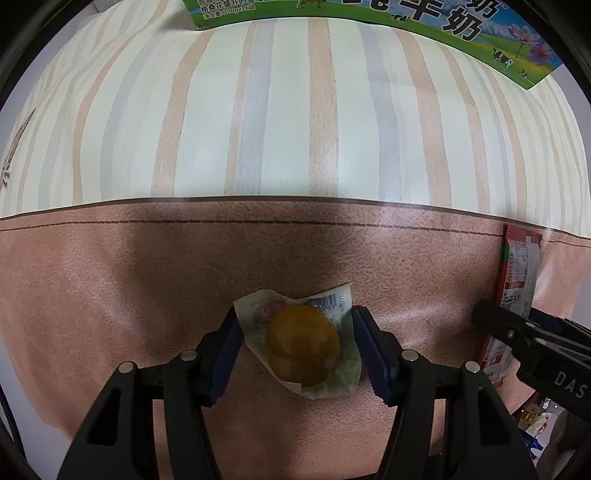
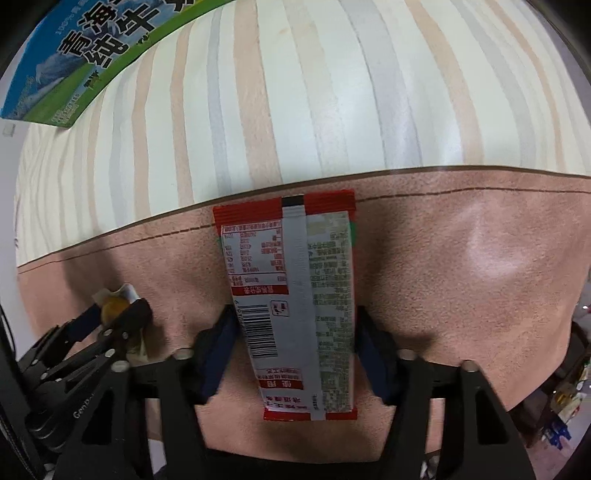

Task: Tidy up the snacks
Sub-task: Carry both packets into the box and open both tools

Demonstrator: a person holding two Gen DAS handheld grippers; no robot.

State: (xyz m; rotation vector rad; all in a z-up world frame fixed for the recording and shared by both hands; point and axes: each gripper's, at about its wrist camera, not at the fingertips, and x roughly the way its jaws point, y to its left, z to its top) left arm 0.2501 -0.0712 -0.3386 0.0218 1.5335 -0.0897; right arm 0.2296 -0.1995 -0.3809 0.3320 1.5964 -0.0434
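Blue-padded fingers of the left gripper straddle a clear-wrapped amber egg snack, lower centre, apparently touching its wrapper edges. Only the right view shows the right gripper astride the red-and-silver sachet, printed back upward, contact unclear.

Milk carton beyond open striped tabletop
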